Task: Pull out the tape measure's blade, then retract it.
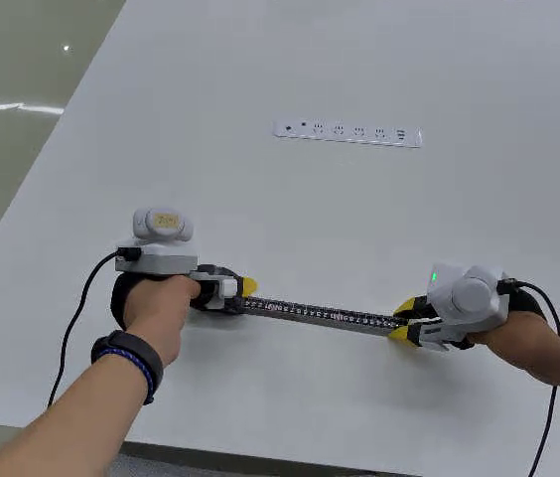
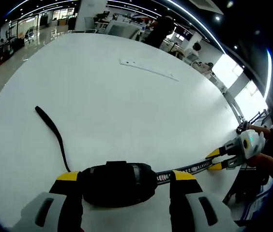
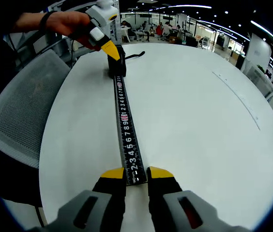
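White counter [image 1: 359, 60]: carries everything; a power strip [image 1: 348, 132] lies well apart at its far side.
Left hand-held gripper [image 1: 232, 296]: jaws spread wide and clamped on the black tape measure case [image 2: 118, 183], anchoring it against the pull.
Right hand-held gripper [image 1: 401, 320]: jaws nearly together, pinching the blade [image 1: 320, 315] at its end so it spans taut between the two.
Wrist strap [image 2: 52, 133]: lies loose beyond the case.
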The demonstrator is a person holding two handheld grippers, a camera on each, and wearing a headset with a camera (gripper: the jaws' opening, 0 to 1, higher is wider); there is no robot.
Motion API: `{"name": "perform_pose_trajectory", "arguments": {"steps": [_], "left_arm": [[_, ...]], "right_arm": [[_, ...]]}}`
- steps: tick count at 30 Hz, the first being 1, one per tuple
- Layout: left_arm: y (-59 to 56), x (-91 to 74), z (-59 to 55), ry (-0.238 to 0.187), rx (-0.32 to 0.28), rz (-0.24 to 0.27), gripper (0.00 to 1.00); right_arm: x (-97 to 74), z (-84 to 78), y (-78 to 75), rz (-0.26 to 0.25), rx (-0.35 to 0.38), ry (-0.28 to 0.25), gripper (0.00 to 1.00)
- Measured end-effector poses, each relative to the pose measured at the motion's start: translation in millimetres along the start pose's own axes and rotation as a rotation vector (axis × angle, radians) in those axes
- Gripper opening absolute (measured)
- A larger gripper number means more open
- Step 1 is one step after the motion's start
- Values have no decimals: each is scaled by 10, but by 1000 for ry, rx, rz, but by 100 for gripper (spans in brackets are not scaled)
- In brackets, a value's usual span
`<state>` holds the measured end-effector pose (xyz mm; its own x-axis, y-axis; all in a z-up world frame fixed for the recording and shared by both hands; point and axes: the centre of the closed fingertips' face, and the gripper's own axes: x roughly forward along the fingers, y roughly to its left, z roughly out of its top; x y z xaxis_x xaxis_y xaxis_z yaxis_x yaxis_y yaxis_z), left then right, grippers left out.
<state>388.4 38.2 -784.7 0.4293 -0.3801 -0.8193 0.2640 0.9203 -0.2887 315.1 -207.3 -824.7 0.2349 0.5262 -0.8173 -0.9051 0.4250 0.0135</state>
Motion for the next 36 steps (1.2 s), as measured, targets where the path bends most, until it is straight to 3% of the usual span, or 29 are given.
{"name": "perform_pose_trajectory", "arguments": {"steps": [2, 7, 13, 21, 24, 28, 36], "left_arm": [[-3, 26, -13, 22, 2, 23, 71], [8, 16, -5, 32, -27, 10, 72], [-2, 36, -16, 43, -18, 23, 71], [21, 82, -38, 91, -13, 93, 72], [44, 83, -82, 130, 36, 135, 71], [90, 51, -94, 123, 29, 165, 64], [87, 62, -105, 139, 31, 165, 63]], "right_arm": [[-1, -2, 1, 3, -11, -1, 16], [-23, -28, 6, 9, -43, 21, 17], [-47, -69, 24, 11, -56, 20, 18], [-43, -59, 28, 15, -44, 6, 15], [-44, -59, 24, 17, -37, 0, 15], [-44, -58, 24, 10, -30, -8, 15], [-49, -56, 30, 11, -23, -23, 15]]}}
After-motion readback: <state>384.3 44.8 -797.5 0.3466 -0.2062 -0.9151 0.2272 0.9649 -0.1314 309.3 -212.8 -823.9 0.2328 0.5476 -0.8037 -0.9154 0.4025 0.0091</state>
